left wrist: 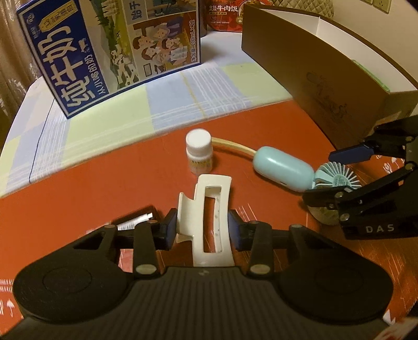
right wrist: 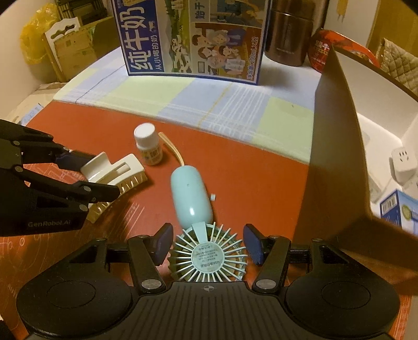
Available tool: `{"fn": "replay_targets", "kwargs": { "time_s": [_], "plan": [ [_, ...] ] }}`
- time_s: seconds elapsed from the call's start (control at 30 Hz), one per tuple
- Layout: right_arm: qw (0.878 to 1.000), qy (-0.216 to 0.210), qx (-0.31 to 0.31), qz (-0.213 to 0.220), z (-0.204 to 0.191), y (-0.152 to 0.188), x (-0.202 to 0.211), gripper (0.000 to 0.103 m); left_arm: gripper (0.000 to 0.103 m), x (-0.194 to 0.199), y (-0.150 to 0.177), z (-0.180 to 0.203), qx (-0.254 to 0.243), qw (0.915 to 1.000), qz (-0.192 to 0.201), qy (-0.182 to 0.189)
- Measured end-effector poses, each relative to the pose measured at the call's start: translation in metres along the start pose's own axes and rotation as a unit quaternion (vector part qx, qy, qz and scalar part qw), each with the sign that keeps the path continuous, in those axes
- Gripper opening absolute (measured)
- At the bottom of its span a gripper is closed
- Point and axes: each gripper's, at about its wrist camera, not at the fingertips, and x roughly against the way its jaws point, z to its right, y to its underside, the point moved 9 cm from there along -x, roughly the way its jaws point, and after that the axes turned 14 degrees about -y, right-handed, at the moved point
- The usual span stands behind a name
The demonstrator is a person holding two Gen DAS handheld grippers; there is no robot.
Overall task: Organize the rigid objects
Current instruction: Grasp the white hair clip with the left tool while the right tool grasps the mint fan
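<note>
A cream hair claw clip [left wrist: 200,217] lies on the red mat [left wrist: 91,177], and my left gripper [left wrist: 202,230] is shut on it, with a blue pad pressing each side. The right wrist view shows the same clip [right wrist: 115,170] between the left gripper's [right wrist: 104,176] fingers. A pale blue hand fan [right wrist: 190,198] lies to the right, handle pointing away. Its round head [right wrist: 207,261] sits between the pads of my right gripper [right wrist: 208,243], which touch its rim. A small white pill bottle [left wrist: 198,151] stands upright just beyond the clip.
An open brown box [right wrist: 334,130] stands at the right, holding a white plug [right wrist: 403,162] and a blue carton [right wrist: 397,206]. A large milk carton [left wrist: 104,52] stands at the back on the checked cloth. Behind it are a brown flask [right wrist: 287,31] and a red food pack [left wrist: 222,15].
</note>
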Motion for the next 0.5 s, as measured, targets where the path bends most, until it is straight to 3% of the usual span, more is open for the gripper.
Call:
{"fn": "replay_targets", "kwargs": {
  "time_s": [0.5],
  "plan": [
    [1.000,-0.010,0.008,-0.027,-0.027,0.061,0.034,0.056,0.036,0.039,0.054,0.004,0.034,0.9988,-0.032,0.011]
  ]
}}
